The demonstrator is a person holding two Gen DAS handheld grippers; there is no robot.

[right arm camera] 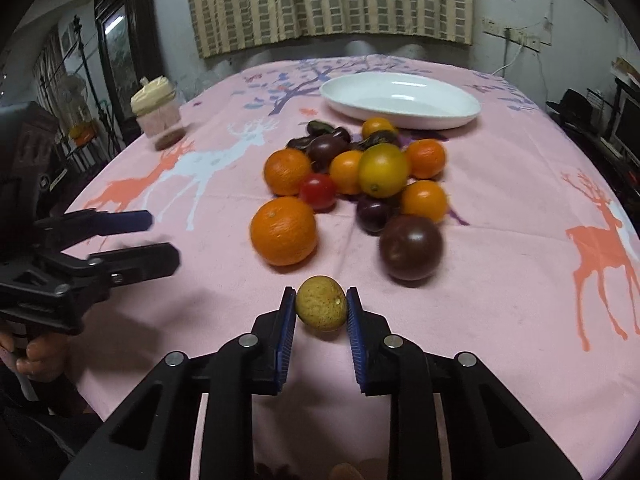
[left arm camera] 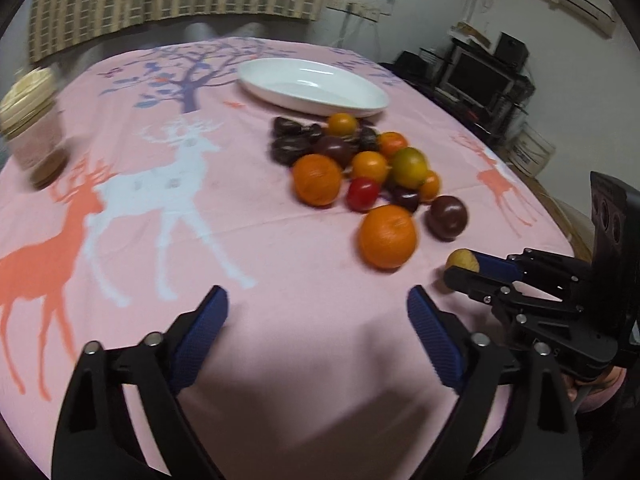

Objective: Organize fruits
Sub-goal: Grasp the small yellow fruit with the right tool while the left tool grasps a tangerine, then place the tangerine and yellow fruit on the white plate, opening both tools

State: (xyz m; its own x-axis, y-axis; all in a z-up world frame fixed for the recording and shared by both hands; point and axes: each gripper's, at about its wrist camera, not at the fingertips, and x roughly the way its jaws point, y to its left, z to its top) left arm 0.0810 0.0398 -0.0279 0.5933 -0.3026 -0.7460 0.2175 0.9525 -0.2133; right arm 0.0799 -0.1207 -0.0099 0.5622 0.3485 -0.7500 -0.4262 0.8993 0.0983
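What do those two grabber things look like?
The left gripper and right gripper match: black plastic frames with triangular cut-outs, silver round bolts, and two fingers lined with ribbed blue pads. A bare hand holds the handle.

One plate (right arm camera: 400, 100), one jar (right arm camera: 156, 108) — two tools.
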